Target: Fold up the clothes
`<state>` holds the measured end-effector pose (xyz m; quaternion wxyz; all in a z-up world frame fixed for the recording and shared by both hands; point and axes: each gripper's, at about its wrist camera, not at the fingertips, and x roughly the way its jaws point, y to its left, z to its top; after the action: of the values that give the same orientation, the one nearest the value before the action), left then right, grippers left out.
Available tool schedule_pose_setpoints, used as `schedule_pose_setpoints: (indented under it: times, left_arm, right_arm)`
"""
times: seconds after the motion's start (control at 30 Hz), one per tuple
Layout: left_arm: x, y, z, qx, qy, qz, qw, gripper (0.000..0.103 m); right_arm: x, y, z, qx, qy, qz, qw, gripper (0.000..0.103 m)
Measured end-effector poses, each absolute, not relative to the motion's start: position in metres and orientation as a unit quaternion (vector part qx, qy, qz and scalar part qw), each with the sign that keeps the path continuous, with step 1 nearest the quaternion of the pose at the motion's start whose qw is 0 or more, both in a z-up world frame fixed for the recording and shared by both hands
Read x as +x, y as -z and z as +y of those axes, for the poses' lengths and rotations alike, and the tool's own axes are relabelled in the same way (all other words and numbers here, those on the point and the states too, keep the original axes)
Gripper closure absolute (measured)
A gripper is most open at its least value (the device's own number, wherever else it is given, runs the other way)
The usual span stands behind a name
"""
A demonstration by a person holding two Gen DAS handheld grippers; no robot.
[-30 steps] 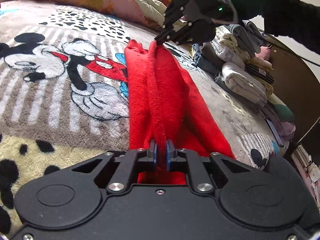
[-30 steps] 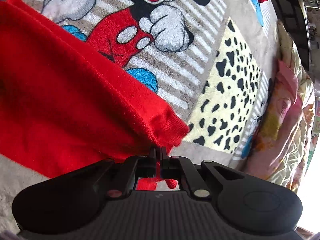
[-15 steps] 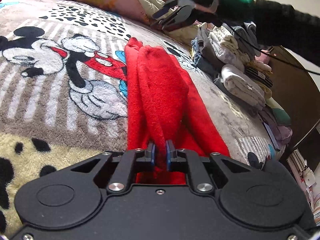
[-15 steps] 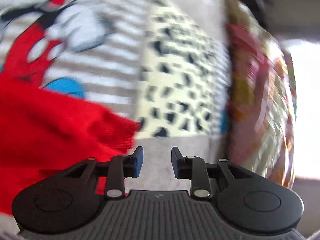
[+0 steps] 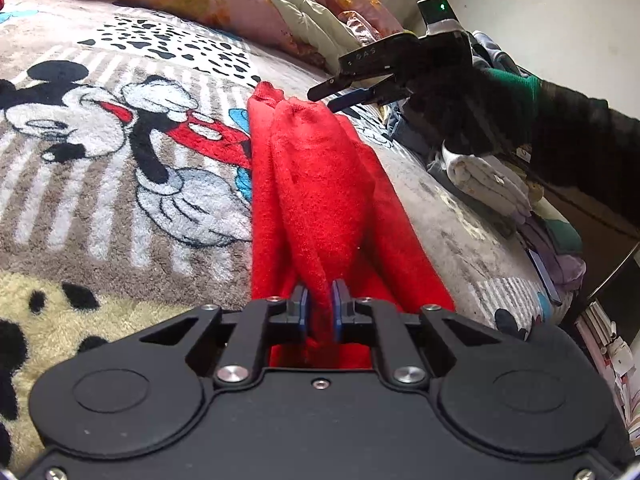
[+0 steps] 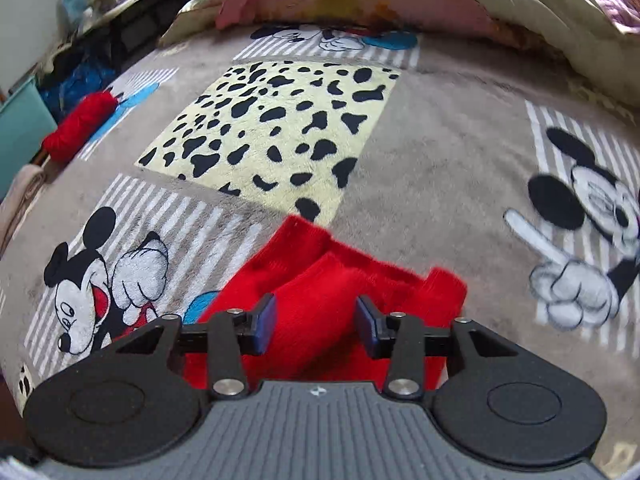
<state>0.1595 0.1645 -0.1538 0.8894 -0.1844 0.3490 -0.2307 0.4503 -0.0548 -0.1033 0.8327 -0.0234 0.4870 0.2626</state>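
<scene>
Red garment (image 5: 320,184) lies in a long, narrow fold on the cartoon-print blanket (image 5: 120,184) that covers the bed, running straight ahead from the left gripper (image 5: 319,312). That gripper's jaws are clenched on the near end of the cloth, a raised ridge of the fabric pinched between the blue pads and lifted a little above the layers lying flat on either side. At the far end, the right gripper (image 5: 330,98) hangs just above and beside the tip of the fold, held by a hand in a dark glove (image 5: 480,112) with a green cuff. In the right wrist view the garment (image 6: 320,292) sits below and ahead of the right gripper (image 6: 316,324), its red cloth showing through the gap; the jaws are opening and the pads do not press on it. Beyond the right gripper, a pile of folded clothes (image 5: 488,184) rests at the bed's edge.
</scene>
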Motion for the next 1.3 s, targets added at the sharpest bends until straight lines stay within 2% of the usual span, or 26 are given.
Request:
schedule_pose_setpoints:
  times: [0.1, 0.13, 0.3, 0.37, 0.43, 0.5, 0.53, 0.6, 0.63, 0.67, 0.7, 0.87, 1.0, 1.13, 1.17, 1.2, 1.23, 1.27, 1.3]
  left_arm:
    - [0.161, 0.154, 0.163, -0.179, 0.231, 0.351, 0.89, 0.094]
    - [0.161, 0.155, 0.162, -0.178, 0.231, 0.351, 0.89, 0.094]
    - [0.162, 0.155, 0.162, -0.176, 0.231, 0.352, 0.89, 0.094]
    - [0.163, 0.155, 0.162, -0.177, 0.231, 0.353, 0.889, 0.094]
    - [0.163, 0.155, 0.161, -0.176, 0.231, 0.353, 0.889, 0.094]
    - [0.163, 0.154, 0.161, -0.175, 0.231, 0.352, 0.89, 0.094]
    - [0.162, 0.155, 0.161, -0.175, 0.231, 0.352, 0.89, 0.094]
    - [0.162, 0.155, 0.161, -0.175, 0.231, 0.352, 0.89, 0.094]
    - [0.162, 0.155, 0.161, -0.175, 0.231, 0.352, 0.89, 0.094]
    - [0.162, 0.155, 0.161, -0.175, 0.231, 0.352, 0.89, 0.094]
    - [0.162, 0.155, 0.161, -0.175, 0.231, 0.352, 0.89, 0.094]
    - [0.162, 0.155, 0.16, -0.173, 0.23, 0.353, 0.89, 0.094]
    - [0.162, 0.155, 0.16, -0.171, 0.231, 0.353, 0.89, 0.094]
    - [0.164, 0.156, 0.158, -0.168, 0.234, 0.356, 0.889, 0.094]
    - [0.164, 0.155, 0.157, -0.165, 0.236, 0.357, 0.889, 0.09]
    - [0.164, 0.155, 0.155, -0.163, 0.24, 0.356, 0.888, 0.084]
    - [0.164, 0.154, 0.154, -0.161, 0.244, 0.356, 0.888, 0.081]
    - [0.164, 0.153, 0.153, -0.159, 0.247, 0.355, 0.887, 0.076]
    - [0.163, 0.153, 0.152, -0.157, 0.248, 0.355, 0.888, 0.074]
  right_arm:
    - [0.443, 0.114, -0.048, -0.03, -0.266, 0.478, 0.837, 0.088]
    - [0.441, 0.116, -0.047, -0.034, -0.267, 0.472, 0.839, 0.092]
    - [0.422, 0.097, -0.031, -0.096, -0.308, 0.382, 0.866, 0.097]
    - [0.42, 0.096, -0.024, -0.121, -0.302, 0.375, 0.868, 0.096]
    - [0.425, 0.101, -0.031, -0.098, -0.262, 0.396, 0.875, 0.087]
    - [0.427, 0.103, -0.053, -0.011, -0.231, 0.413, 0.881, 0.045]
    - [0.426, 0.106, -0.062, 0.032, -0.223, 0.42, 0.879, 0.037]
    - [0.423, 0.113, -0.075, 0.089, -0.216, 0.435, 0.869, 0.036]
    - [0.422, 0.118, -0.078, 0.103, -0.218, 0.443, 0.864, 0.037]
    - [0.42, 0.122, -0.08, 0.112, -0.219, 0.447, 0.86, 0.044]
    - [0.419, 0.125, -0.081, 0.116, -0.218, 0.447, 0.86, 0.058]
    - [0.416, 0.133, -0.078, 0.125, -0.239, 0.433, 0.86, 0.092]
    - [0.404, 0.112, -0.07, 0.084, -0.263, 0.384, 0.881, 0.093]
    - [0.405, 0.097, -0.046, -0.009, -0.286, 0.359, 0.888, 0.093]
    - [0.412, 0.102, -0.043, -0.014, -0.281, 0.373, 0.884, 0.09]
    - [0.419, 0.109, -0.041, -0.017, -0.274, 0.394, 0.877, 0.07]
    - [0.425, 0.116, -0.039, -0.024, -0.263, 0.41, 0.873, 0.059]
    - [0.424, 0.119, -0.04, -0.029, -0.254, 0.408, 0.876, 0.051]
    - [0.419, 0.118, -0.042, -0.027, -0.253, 0.394, 0.883, 0.052]
